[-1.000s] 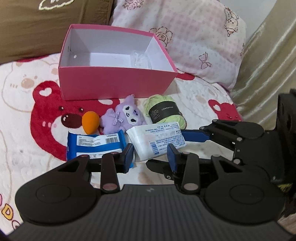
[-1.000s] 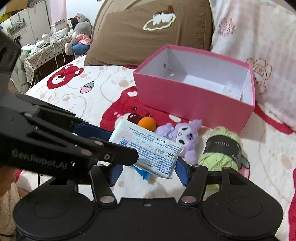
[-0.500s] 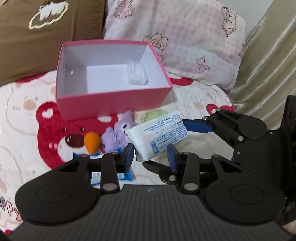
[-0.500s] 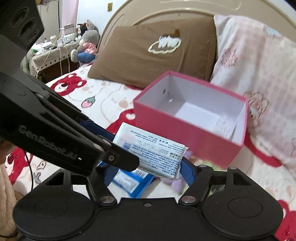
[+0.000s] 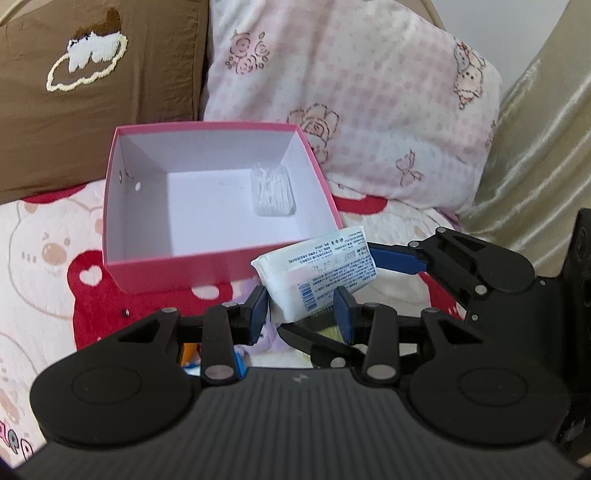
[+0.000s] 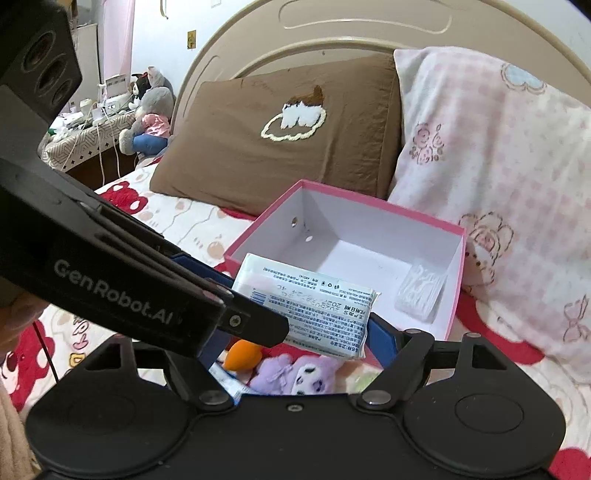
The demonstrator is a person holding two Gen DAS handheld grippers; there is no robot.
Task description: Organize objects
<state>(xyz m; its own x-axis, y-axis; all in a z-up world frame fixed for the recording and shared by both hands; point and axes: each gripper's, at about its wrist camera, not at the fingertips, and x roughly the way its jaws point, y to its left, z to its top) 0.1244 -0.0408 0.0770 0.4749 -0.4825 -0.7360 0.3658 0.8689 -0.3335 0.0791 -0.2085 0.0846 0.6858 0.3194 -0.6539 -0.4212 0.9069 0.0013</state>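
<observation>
A white tissue packet (image 5: 317, 273) hangs in the air just in front of the open pink box (image 5: 177, 266). My left gripper (image 5: 301, 314) is shut on the packet's lower part. My right gripper (image 6: 295, 347) straddles the same packet (image 6: 306, 310) lengthwise. Its jaws are opening, and its right pad (image 6: 380, 339) stays close to the packet's end. Inside the box (image 6: 452, 310) lies a small clear packet (image 6: 419, 293). Below on the bedspread lie a purple plush (image 6: 295, 373), an orange sponge (image 6: 243, 354) and a blue packet (image 6: 225, 380).
A brown pillow (image 5: 92, 92) and a pink checked pillow (image 5: 351, 110) lean behind the box against the headboard (image 6: 332, 29). A beige curtain (image 5: 535, 147) hangs at the right. A cluttered bedside table with a grey plush toy (image 6: 147, 110) stands at the far left.
Both grippers have risen together with the white packet and come closer to the pink box, whose inside now shows from above. The right gripper's jaws stand wider.
</observation>
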